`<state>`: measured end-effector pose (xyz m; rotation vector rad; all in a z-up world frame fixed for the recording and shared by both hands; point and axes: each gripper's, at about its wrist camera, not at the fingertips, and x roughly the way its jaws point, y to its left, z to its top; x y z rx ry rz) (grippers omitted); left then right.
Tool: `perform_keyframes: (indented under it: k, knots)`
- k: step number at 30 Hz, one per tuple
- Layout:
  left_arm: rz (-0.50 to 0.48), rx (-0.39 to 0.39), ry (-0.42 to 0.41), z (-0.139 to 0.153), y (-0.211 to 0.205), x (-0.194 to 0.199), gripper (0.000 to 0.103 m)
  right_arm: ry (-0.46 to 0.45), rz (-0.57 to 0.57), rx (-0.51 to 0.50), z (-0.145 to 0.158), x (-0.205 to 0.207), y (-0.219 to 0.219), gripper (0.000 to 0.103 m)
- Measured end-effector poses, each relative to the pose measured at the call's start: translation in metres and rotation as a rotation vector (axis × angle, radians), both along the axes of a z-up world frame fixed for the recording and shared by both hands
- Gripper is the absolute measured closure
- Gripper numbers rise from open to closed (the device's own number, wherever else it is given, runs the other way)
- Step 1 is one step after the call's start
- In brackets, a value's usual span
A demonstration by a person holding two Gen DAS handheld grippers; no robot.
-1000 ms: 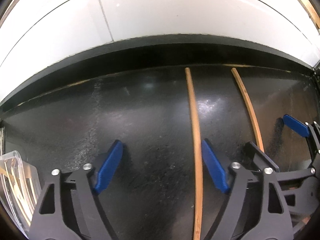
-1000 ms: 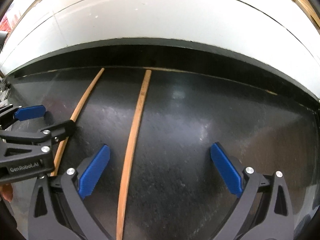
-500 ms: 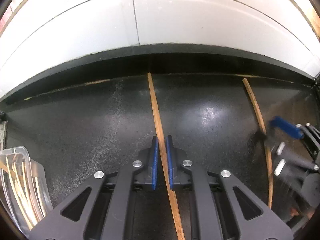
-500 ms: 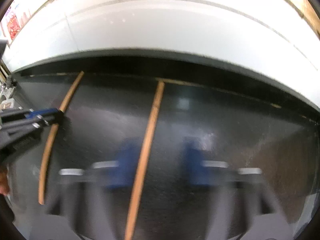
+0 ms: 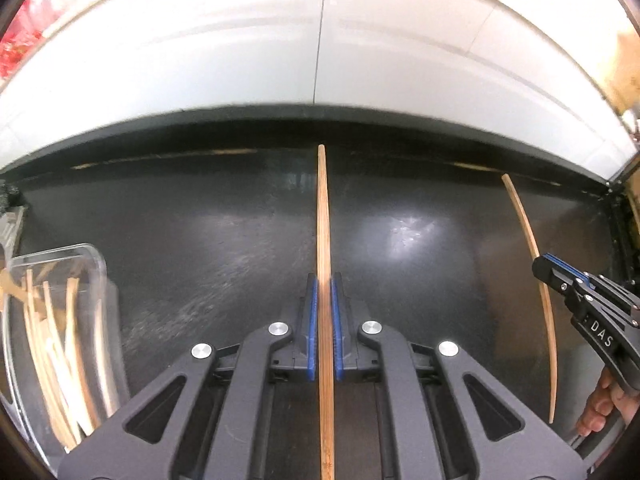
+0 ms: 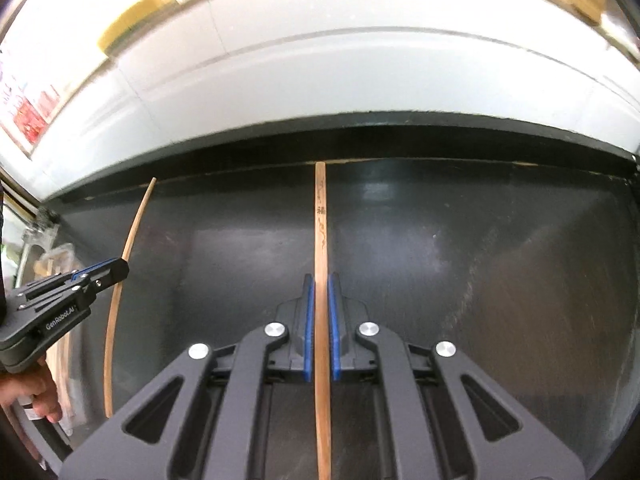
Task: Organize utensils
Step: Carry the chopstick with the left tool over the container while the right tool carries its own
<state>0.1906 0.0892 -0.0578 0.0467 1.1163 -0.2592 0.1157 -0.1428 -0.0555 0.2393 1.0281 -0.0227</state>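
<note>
Now both grippers are clamped on a chopstick each, above a dark, slightly scuffed countertop (image 5: 200, 240). From the left wrist view, the left gripper (image 5: 324, 328) has its blue pads pressed against either side of a bamboo chopstick (image 5: 323, 220), which runs straight forward between the fingers and out past them toward the back edge of the counter. Its near end passes back under the gripper body and out of the bottom of the frame.

From the right wrist view the picture is nearly the same: the right gripper (image 6: 319, 328) is closed on a second chopstick (image 6: 321, 232), this one carrying small dark printed markings along its far part (too small to read). It too points ahead at the white tiled wall (image 6: 360, 80) behind the counter.

Each gripper shows at the edge of the other's view, holding its stick partway along, with the person's fingers visible at its handle. The two chopsticks are well apart and lie roughly parallel.

At the far left of the left wrist view sits a clear plastic container (image 5: 96, 264) on the counter, holding a loose bundle of chopsticks (image 5: 56, 352) that lean at mixed angles. It stands well to the left of the gripped stick.
</note>
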Motion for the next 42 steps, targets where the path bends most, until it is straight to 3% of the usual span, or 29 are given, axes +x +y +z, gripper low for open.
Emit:
perform_keyframes:
  k: [13,20,26,36,42]
  knots:
    - [-0.035,-0.02,-0.055,0.044,0.043,-0.078,0.097,-0.068,0.004,0.061,0.054,-0.068,0.028,0.096]
    - [-0.002,-0.037,-0.109,0.084,0.068,-0.104,0.097,-0.108,0.075,0.075,0.071,-0.079,0.093,0.096]
    - [0.083,-0.033,-0.128,0.102,0.123,-0.12,0.097,-0.12,0.201,0.091,0.08,-0.073,0.164,0.096]
    - [0.25,-0.031,-0.133,0.101,0.24,-0.127,0.097,-0.099,0.392,0.098,0.075,-0.074,0.282,0.096]
    - [0.268,-0.036,-0.13,0.099,0.283,-0.126,0.097,-0.101,0.405,0.105,0.073,-0.068,0.324,0.095]
